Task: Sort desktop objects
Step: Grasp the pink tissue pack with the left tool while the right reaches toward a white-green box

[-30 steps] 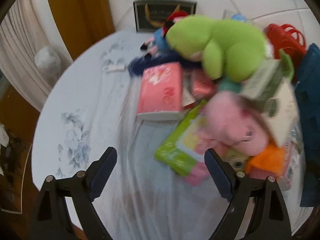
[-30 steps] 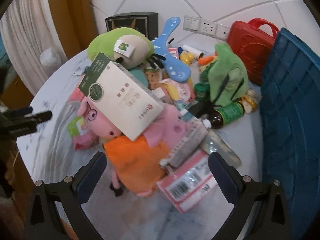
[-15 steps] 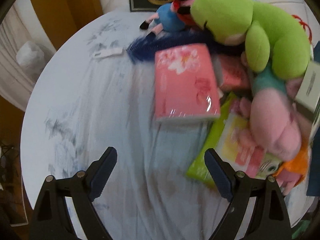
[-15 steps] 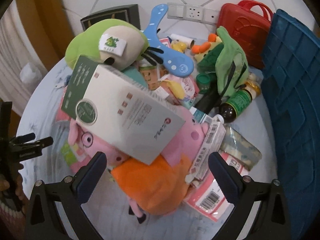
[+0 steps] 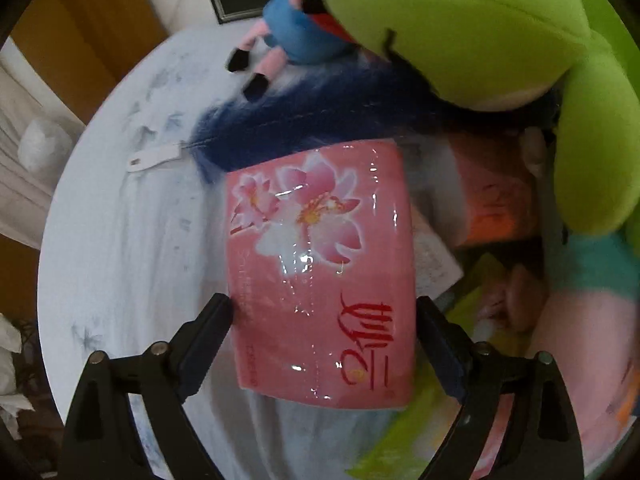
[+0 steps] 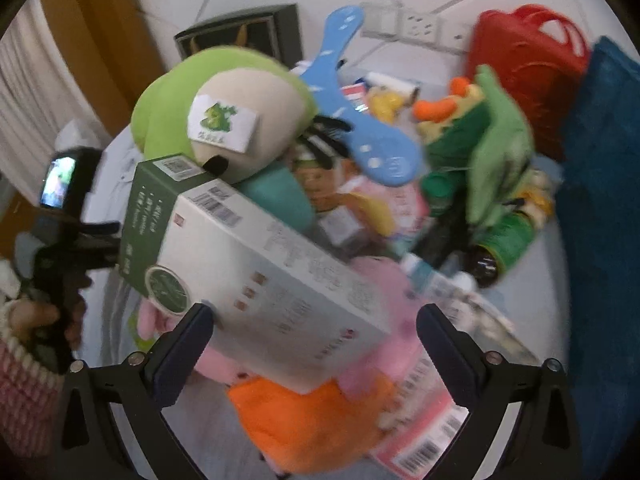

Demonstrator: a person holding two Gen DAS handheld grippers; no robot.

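Green plush (image 5: pixel 480 28) cut off above the left gripper, green packet (image 5: pixel 404 440) half hidden under pink tissue pack (image 5: pixel 320 280), bottle (image 6: pixel 500 248) blurred beyond the right gripper's right finger

Support surface: a round table (image 5: pixel 120 248) under a pale cloth printed with faint blue flowers, creased in long folds.

Lying directly on the cloth in the left wrist view: a pink tissue pack (image 5: pixel 320 276) with a flower print, flat; a dark blue furry item (image 5: pixel 312 120) beyond it, touching its far edge; a small white tag (image 5: pixel 154 158) beside the fur's tip; a small doll in a blue dress (image 5: pixel 296 36) at the far side.

In the right wrist view, the cloth also carries a dark bottle with a green label (image 6: pixel 504 244) on its side and a pink barcoded packet (image 6: pixel 424 428), both at the heap's margin.
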